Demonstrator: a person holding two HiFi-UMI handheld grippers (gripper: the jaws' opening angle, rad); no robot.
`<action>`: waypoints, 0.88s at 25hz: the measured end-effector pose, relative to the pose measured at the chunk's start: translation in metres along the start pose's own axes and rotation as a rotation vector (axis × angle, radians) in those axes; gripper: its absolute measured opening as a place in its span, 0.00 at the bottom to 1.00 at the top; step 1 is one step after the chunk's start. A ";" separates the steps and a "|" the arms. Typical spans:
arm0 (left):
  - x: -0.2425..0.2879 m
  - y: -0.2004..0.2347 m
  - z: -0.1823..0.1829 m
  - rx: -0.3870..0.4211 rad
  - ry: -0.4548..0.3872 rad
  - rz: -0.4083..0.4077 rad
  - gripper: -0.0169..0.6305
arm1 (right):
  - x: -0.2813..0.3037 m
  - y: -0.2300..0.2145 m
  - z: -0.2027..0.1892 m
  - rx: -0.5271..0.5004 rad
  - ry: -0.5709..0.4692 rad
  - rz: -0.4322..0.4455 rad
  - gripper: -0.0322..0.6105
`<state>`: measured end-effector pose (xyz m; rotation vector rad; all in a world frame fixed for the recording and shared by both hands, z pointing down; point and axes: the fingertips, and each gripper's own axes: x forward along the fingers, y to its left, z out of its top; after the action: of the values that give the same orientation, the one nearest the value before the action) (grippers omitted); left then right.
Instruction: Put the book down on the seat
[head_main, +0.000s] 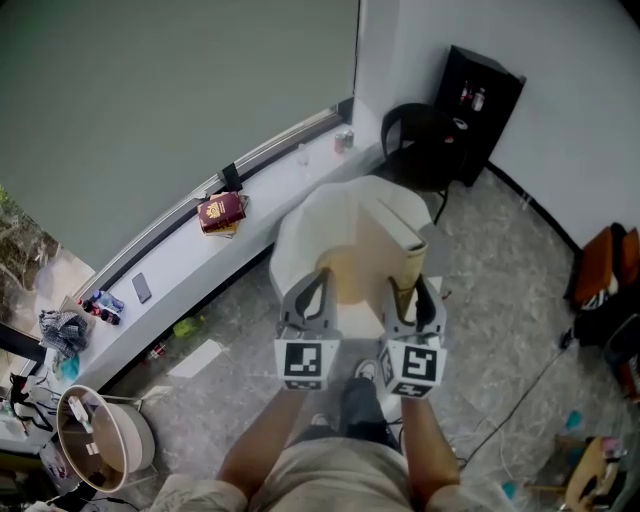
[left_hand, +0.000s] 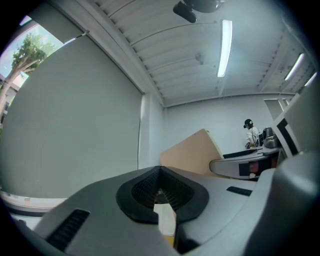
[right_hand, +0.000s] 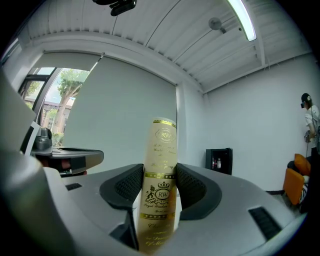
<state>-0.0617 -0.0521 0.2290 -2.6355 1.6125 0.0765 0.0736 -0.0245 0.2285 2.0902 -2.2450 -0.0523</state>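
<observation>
Book (head_main: 365, 255) is up in the air right over the white seat (head_main: 300, 225); right gripper (right_hand: 159, 189) is clamped on the gold-printed spine, left gripper (left_hand: 161, 195) nipped on a thin cover edge; looks like a stiff, glossy, slippery hardback, so I'd lower it flat using both holds; the seat has loads of room, just mind the black chair (head_main: 425, 140) behind.

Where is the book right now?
The book stands upright, pinched in the right gripper, just right of middle in the head view and close to the white seat.
</observation>
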 end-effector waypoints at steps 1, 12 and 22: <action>0.007 0.002 -0.002 0.004 0.002 0.001 0.04 | 0.007 -0.002 -0.003 0.006 0.001 0.002 0.38; 0.129 0.010 -0.013 0.048 0.026 0.023 0.04 | 0.121 -0.052 -0.018 0.032 0.025 0.046 0.38; 0.240 -0.023 -0.021 0.063 0.038 0.027 0.04 | 0.205 -0.131 -0.037 0.058 0.060 0.069 0.38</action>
<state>0.0686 -0.2565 0.2337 -2.5839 1.6343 -0.0231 0.1919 -0.2379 0.2615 2.0115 -2.3080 0.0790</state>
